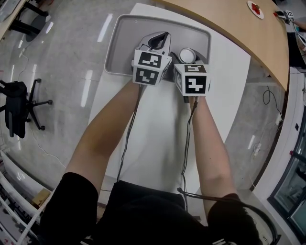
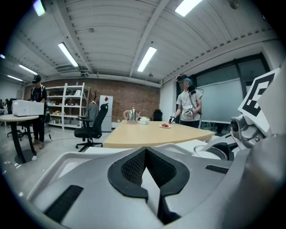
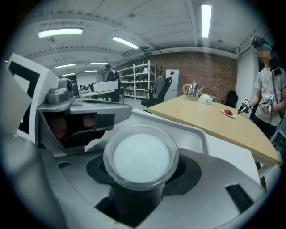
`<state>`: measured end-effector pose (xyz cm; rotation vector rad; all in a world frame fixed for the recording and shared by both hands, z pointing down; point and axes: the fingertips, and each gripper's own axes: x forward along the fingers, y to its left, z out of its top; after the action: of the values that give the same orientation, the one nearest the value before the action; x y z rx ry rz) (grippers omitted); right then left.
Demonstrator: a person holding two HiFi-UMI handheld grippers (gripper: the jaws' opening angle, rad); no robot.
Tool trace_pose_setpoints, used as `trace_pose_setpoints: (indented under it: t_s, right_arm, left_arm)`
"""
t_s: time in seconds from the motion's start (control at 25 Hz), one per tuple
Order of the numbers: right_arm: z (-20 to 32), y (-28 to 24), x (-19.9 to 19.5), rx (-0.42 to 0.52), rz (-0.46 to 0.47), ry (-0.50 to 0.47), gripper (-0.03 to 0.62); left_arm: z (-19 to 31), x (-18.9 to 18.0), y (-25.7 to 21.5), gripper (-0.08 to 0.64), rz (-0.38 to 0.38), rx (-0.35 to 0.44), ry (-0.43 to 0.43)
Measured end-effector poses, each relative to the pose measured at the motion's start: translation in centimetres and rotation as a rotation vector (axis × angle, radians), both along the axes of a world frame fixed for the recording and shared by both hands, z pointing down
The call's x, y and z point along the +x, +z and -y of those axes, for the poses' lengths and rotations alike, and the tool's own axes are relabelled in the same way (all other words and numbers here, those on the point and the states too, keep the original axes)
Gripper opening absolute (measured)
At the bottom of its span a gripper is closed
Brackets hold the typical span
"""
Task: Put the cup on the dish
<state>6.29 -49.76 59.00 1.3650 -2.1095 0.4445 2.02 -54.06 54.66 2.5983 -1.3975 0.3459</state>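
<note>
From above, the marker cubes (image 1: 152, 67) cover both my hands and all but the tip of my left gripper (image 1: 161, 40). Of the cup (image 1: 187, 55) only the rim shows. In the right gripper view its base is lost from sight between the jaws of my right gripper (image 3: 139, 188), so contact with the tray (image 1: 119, 33) cannot be told. Red bits on the far plate (image 1: 255, 9) are too small to name.

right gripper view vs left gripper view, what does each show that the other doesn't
Only the right gripper view: the right gripper shut on the cup. Only the left gripper view: the left gripper shut on nothing. Both: the cup's rim, the tray, the wooden table and a person standing beyond it.
</note>
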Motion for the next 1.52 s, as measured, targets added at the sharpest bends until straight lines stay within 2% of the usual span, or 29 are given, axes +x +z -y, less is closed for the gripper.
trace_pose_setpoints:
  t_s: [0.16,0.36,0.52,0.92,1.2,1.52]
  right_arm:
    - [0.0,0.7,0.3,-0.01,0.026,-0.002,0.255]
    - [0.6,0.6,2.2,0.003,0.028,-0.011,0.255]
    - [-0.3,-0.6,0.6,0.059,0.047,-0.003,0.255]
    - [-4.3,-5.5,1.2,0.152,0.095,0.052,0.256]
    - [-9.4,-11.9,0.4,0.22,0.142,0.063,0.255]
    - [-18.3,-20.7,-1.8,0.275,0.22,0.075,0.255]
  left_arm:
    - [0.3,0.9,0.1,0.0,0.027,0.012,0.01]
    - [0.8,1.8,0.7,0.0,-0.004,-0.027,-0.027]
    - [-0.2,0.1,0.4,0.0,0.028,0.018,-0.007]
    - [-4.2,-2.2,-1.4,0.0,0.009,0.031,-0.023]
    - [-9.7,-3.3,-7.2,0.0,-0.048,0.042,-0.053]
    - [-18.8,-4.4,-15.9,0.0,-0.07,0.079,-0.02]
